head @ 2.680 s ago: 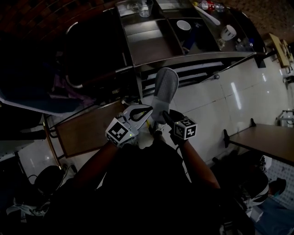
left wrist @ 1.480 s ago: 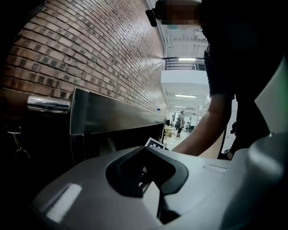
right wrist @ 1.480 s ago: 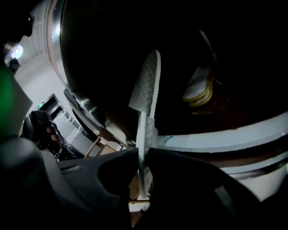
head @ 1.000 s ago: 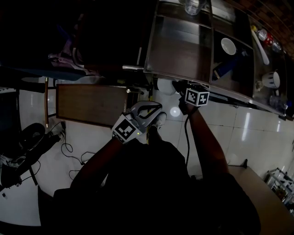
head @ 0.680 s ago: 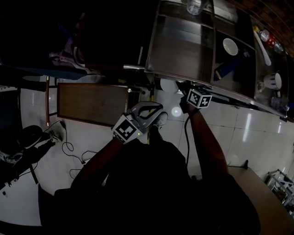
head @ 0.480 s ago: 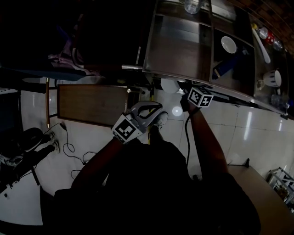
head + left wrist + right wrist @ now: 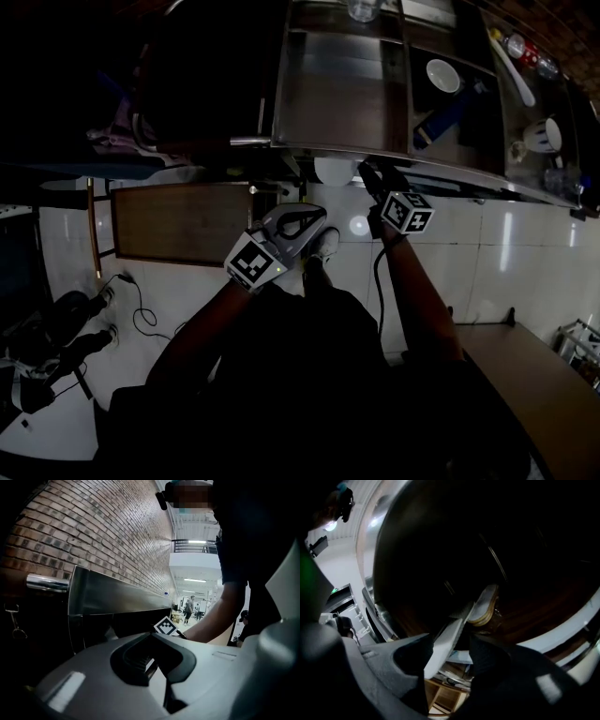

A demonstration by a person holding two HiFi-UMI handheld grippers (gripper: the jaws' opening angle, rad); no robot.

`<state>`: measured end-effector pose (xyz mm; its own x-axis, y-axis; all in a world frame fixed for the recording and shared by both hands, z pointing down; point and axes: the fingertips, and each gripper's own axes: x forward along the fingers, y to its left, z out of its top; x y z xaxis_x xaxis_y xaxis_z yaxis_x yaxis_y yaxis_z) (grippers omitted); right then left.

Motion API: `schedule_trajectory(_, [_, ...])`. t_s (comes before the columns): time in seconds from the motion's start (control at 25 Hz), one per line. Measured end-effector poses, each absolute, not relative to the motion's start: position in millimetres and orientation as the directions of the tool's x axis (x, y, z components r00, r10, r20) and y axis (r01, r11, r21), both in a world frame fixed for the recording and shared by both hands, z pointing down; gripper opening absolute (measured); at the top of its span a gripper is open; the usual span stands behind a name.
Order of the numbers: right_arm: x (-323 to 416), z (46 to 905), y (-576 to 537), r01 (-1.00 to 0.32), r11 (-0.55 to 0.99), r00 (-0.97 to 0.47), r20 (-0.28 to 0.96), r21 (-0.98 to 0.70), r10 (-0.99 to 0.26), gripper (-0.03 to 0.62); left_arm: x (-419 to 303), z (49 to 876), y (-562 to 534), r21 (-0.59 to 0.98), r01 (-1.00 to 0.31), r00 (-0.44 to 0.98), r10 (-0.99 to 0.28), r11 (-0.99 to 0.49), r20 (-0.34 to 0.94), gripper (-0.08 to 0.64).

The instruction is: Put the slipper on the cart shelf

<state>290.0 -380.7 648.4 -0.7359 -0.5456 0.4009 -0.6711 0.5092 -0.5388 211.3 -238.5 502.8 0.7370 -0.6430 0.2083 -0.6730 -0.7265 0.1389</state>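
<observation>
A pale grey slipper [image 7: 449, 641] lies with its toe [image 7: 485, 604] on the cart's dark lower shelf [image 7: 543, 597]. Its heel end sits loose between the opening jaws of my right gripper [image 7: 450, 660], with a gap on the right side. From the head view, only the slipper's pale heel [image 7: 333, 171] shows under the steel cart top [image 7: 328, 84], just left of my right gripper [image 7: 367, 174]. My left gripper [image 7: 312, 216] hangs back near my body, shut and empty. Its tips [image 7: 152, 637] meet in front of the cart's steel edge.
On the cart top stand a white bowl [image 7: 442, 75], a blue object [image 7: 448, 111], a mug [image 7: 539, 136] and a glass [image 7: 361, 7]. The cart's handle bar [image 7: 248, 141] juts left. A brown board [image 7: 178, 223] lies left, with cables [image 7: 131, 291] on the tiled floor.
The slipper, earlier held up in front of the cart, now rests under the cart top. The right gripper's cube has drawn back slightly. The left gripper has stayed put.
</observation>
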Motion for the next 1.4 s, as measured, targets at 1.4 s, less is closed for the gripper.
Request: schedule_trajectory(1.4, [-16, 454, -54, -0.375, 0.844, -0.927, 0.160, -0.384, -0.339, 0.032, -54, 437, -24, 0.079, -0.708, 0.707, -0.702, -0.702, 0.088, 0.003])
